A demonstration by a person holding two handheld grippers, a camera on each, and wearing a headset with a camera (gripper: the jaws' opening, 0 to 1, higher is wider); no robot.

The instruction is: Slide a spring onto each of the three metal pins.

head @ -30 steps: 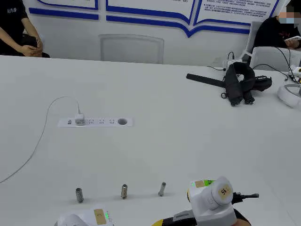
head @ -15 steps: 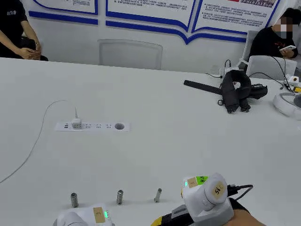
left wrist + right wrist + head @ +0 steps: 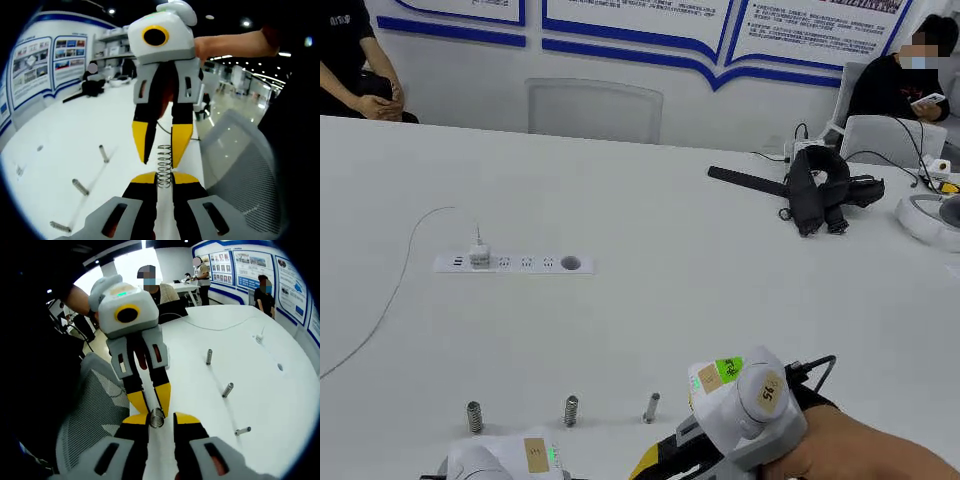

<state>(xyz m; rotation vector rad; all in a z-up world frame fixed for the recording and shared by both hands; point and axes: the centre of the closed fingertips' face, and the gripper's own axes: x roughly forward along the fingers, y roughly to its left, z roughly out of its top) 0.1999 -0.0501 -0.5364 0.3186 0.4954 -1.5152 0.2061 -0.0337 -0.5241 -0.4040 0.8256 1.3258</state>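
Our left gripper (image 3: 164, 181) is clenched on the lower end of a spring (image 3: 164, 159), which stands up from its yellow tips in mid-air, off the near edge of the table (image 3: 720, 250). Our right gripper (image 3: 161, 421) faces it nose to nose. Its jaws stand apart on either side of the spring's free end and, as far as we can judge, are not clamped. Its own view looks straight down the bore of the coil. Out on the table the three pins stand in a row. The left pin (image 3: 474, 417) and the middle pin (image 3: 571, 410) each wear a coil, while the bare pin (image 3: 651, 407) on the right, nearest the right gripper, has none. We judge this to be the third and last spring, caught in a hand-over or re-grip before threading. Next, one gripper must take a firm hold low on the coil and the other must let go. Then we carry the spring to the bare pin, line its open end up with the pin's tip, and lower it straight — a skewed coil would snag or tip the pin.
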